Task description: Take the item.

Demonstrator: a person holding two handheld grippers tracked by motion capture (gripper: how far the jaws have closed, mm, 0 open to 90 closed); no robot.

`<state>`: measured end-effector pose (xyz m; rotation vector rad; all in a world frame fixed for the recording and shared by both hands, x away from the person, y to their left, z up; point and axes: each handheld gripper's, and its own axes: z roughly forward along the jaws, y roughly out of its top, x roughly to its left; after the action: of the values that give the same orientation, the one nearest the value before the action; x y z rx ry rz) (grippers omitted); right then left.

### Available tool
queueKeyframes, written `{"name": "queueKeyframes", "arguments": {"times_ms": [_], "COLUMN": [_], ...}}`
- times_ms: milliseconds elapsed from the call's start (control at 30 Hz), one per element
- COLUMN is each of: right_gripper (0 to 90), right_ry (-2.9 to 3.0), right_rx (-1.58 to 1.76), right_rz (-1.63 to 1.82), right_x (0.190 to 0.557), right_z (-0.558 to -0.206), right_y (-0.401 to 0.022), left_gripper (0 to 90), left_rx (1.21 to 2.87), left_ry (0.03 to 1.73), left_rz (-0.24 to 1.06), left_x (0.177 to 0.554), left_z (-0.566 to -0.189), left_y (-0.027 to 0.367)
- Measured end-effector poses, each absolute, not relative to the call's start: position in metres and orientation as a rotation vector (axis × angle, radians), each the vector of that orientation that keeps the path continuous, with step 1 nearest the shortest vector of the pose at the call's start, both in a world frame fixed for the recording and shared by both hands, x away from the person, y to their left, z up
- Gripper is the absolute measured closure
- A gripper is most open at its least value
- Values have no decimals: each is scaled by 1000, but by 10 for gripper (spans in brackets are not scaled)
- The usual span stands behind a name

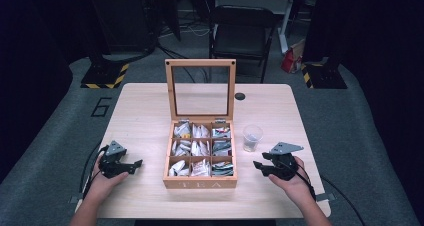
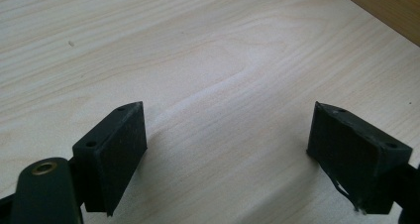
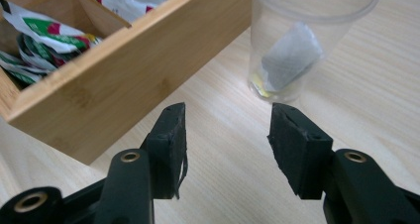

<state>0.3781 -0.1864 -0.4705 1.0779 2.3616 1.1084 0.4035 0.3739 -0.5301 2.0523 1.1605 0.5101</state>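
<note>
Right gripper (image 3: 225,135) jaws apart, nothing between, low over the table (image 1: 140,111) at lower right. Left gripper (image 2: 228,149) jaws wide apart, empty, lower left. Centre: open tea box (image 1: 200,183), compartments full of packets. Right of it, plastic cup (image 3: 297,50) holding one tea bag (image 3: 289,55). Both hands low.
</note>
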Motion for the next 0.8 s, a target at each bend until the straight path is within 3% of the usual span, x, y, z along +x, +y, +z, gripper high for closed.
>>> {"name": "queueKeyframes", "arguments": {"times_ms": [800], "right_gripper": [427], "right_ry": [2399], "right_rx": [1080], "right_rz": [1084], "right_x": [381], "right_z": [-508], "right_y": [-182], "left_gripper": [148], "left_rx": [2055], "left_ry": [1160], "left_rz": [510], "left_x": [404], "left_z": [-530], "left_y": [374]}}
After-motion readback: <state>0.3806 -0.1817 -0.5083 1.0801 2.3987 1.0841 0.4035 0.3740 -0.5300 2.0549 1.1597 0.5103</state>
